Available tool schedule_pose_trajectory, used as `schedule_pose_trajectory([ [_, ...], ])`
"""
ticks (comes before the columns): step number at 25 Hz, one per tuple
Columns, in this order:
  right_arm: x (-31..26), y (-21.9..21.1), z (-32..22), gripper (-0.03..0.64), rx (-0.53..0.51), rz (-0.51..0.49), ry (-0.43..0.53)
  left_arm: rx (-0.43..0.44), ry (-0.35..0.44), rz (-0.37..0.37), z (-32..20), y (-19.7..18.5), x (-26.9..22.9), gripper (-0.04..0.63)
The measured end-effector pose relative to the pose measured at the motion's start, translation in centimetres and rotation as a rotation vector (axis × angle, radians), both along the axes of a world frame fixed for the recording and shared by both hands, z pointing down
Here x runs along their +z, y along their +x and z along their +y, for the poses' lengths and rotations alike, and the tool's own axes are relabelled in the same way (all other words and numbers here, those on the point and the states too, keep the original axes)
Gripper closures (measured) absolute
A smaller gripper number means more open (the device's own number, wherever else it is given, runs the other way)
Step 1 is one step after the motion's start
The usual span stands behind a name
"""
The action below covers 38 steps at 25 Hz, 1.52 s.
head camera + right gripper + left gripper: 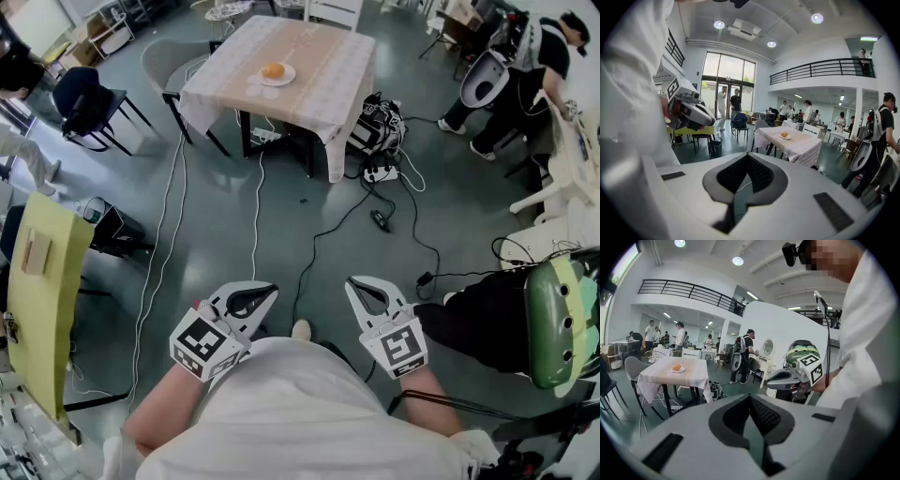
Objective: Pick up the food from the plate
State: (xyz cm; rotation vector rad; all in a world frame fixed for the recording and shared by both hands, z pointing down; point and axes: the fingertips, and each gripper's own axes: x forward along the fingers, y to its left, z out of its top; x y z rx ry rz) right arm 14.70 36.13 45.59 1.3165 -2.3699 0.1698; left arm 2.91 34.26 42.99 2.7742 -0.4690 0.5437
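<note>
An orange round piece of food [273,70] lies on a white plate [281,80] on a table [319,56] with a beige cloth, far ahead across the floor. Both grippers are held close to the person's body, several steps from the table. My left gripper [261,293] is shut with nothing in it, and so is my right gripper [364,285]. The left gripper view shows the food [676,367] small at the left, beyond my shut jaws [750,397]. The right gripper view has the food [784,134] at centre right, past my shut jaws [747,154].
Cables [319,244] trail over the grey floor between me and the table. A black bag [377,124] sits by the table's right legs. Chairs [89,103] stand at the left, with a yellow-green one [42,281] nearer. A person [525,75] works at the right.
</note>
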Motion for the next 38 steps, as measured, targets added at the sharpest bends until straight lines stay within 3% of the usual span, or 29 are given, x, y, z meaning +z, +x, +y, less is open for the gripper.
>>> schedule_pose_trajectory([
  [10, 0.5, 1.4, -1.1, 0.606, -0.013, -0.007, -0.022, -0.106, 0.033, -0.018, -3.7, -0.7, -0.7, 0.587],
  [17, 1.9, -0.2, -4.7, 0.604, 0.0, -0.034, -0.044, -0.093, 0.012, -0.007, -7.4, -2.1, 0.6, 0.587],
  [22, 1.3, -2.1, -11.0, 0.596, 0.046, -0.037, -0.052, -0.056, 0.0, 0.023, -14.1, -3.3, 1.0, 0.586],
  [24, 0.7, -3.5, -14.3, 0.509, 0.064, -0.025, -0.052, -0.046, -0.002, 0.048, -17.5, -4.3, 0.3, 0.586],
  [26, 0.4, -5.0, -17.9, 0.469, 0.062, 0.007, -0.049, -0.042, 0.008, 0.085, -20.9, -5.7, -0.5, 0.587],
  [29, 0.5, -7.0, -23.6, 0.463, 0.086, 0.021, -0.041, -0.027, 0.02, 0.114, -25.7, -8.1, -1.0, 0.586],
  [32, 0.6, -9.1, -28.7, 0.463, 0.099, 0.033, -0.028, -0.011, 0.048, 0.081, -29.8, -10.9, -0.6, 0.586],
  [38, 1.0, -11.0, -36.3, 0.463, 0.034, 0.065, -0.034, -0.065, 0.051, 0.092, -35.3, -14.2, -1.0, 0.572],
])
